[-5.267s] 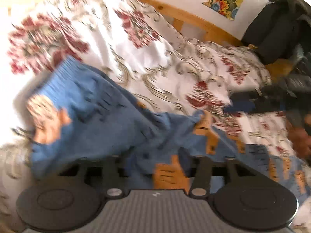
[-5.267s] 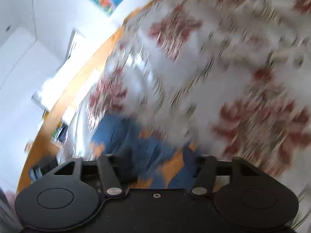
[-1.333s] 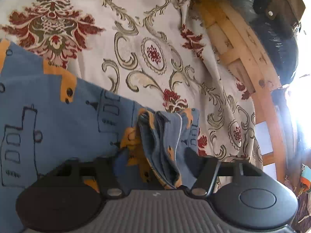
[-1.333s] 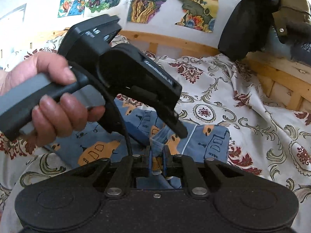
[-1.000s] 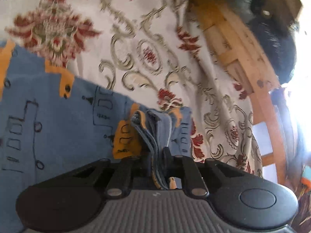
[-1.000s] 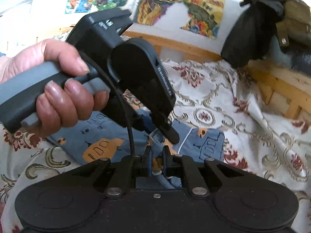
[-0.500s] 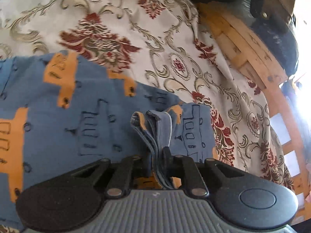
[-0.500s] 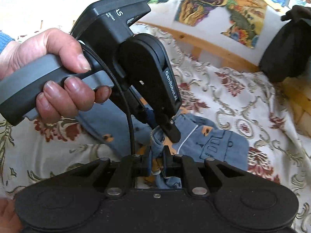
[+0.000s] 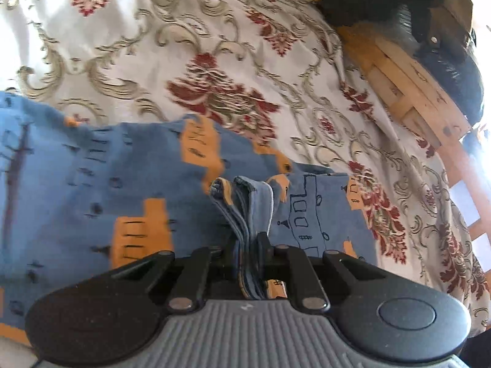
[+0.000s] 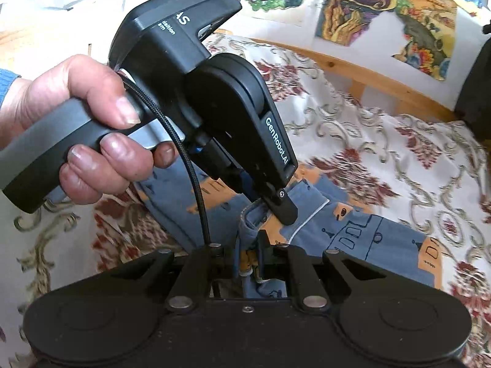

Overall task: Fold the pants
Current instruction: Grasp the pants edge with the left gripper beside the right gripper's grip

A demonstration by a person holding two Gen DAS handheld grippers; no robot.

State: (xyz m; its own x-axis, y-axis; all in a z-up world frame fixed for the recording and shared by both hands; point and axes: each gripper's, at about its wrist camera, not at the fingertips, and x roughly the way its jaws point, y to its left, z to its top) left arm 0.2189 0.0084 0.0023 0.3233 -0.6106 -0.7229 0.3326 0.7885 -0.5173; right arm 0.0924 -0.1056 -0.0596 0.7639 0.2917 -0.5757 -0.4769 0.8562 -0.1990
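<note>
**Both grippers pinch the cuffs, fold ready to carry**

On the left, the person's hand point(image 10: 83, 132) wraps the grey handle, and the left gripper point(image 9: 247, 245) has its jaws pressed together on a bunched stack of hem layers. That's the soft blue cotton pants with orange house prints point(image 9: 92, 190), spread flat across the cream bedspread with red floral damask point(image 9: 214, 61), the leg ends near the bed's wooden side rail point(image 9: 411, 92).

Moving right, the right gripper point(image 10: 247, 254) is also clamped on the pants, nipping a white-piped cuff edge just beside the left one's fingertips point(image 10: 287, 211).

This looks like the lengthwise fold: leg ends gathered, ready to travel toward the waistband. The next move, I'd judge, calls for lifting both pinches together and level, since this limp knit will sag and skew if one side leads.
</note>
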